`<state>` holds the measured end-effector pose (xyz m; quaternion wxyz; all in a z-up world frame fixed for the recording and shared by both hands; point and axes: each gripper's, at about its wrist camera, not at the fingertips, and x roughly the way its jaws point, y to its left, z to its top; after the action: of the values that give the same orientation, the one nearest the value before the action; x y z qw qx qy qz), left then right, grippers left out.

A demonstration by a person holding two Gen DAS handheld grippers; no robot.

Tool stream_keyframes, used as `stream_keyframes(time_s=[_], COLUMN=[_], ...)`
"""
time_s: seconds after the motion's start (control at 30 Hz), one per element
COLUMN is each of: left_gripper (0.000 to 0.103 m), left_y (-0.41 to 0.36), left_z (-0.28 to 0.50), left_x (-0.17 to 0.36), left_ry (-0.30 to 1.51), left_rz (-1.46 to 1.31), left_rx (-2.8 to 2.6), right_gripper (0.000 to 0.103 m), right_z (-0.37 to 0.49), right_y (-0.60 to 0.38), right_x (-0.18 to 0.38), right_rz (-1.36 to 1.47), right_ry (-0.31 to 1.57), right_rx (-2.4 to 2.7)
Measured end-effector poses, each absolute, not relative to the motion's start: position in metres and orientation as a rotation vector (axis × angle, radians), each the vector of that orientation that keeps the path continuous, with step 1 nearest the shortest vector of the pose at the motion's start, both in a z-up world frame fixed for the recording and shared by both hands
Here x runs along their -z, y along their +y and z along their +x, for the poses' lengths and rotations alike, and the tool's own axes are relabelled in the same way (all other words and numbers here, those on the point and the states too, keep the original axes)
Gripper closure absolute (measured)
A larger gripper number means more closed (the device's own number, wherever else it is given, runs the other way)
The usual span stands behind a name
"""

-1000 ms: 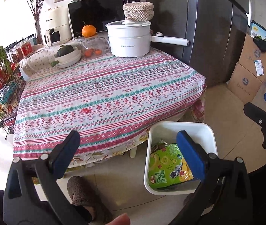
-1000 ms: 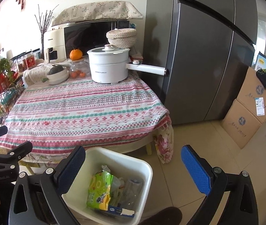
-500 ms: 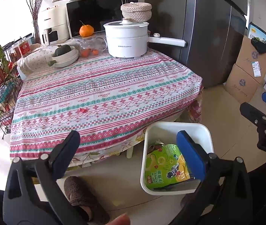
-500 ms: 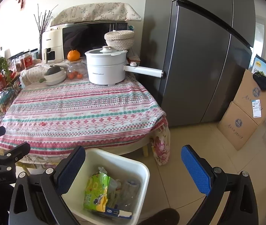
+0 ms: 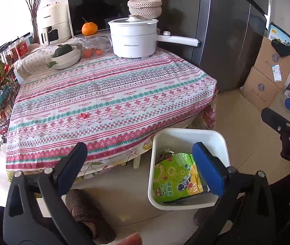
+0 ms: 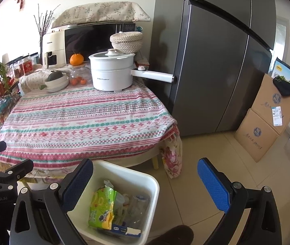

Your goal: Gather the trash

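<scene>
White bin [image 6: 152, 185]: green snack bag [image 6: 102, 210], clear plastic | left tongs [image 5: 140, 168], right tongs [image 6: 145, 183]: wide apart, empty

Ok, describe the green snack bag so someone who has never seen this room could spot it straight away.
Start at the table with the striped pink and teal tablecloth; on the floor by its near right corner stands a white rectangular bin. The green snack bag lies inside it, on top of the other rubbish. It is the only bright green item there, printed with "Onion Rings" and a small cartoon astronaut.
</scene>
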<state>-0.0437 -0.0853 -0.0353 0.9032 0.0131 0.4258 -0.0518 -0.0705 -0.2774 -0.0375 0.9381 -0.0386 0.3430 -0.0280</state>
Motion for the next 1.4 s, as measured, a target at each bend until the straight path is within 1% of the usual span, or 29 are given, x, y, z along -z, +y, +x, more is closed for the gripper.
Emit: stream_keyframes(time_s=[1.4], left_gripper=[0.001], left_y=[-0.0798], left_z=[-0.0452], left_x=[0.0390], left_ry=[0.903], left_rz=[0.026], left_rx=[0.137], right_gripper=[0.000], right_z=[-0.0698], right_y=[-0.2774], right_x=[0.0430], right_rz=[-0.082], right_ry=[0.721], right_rx=[0.072])
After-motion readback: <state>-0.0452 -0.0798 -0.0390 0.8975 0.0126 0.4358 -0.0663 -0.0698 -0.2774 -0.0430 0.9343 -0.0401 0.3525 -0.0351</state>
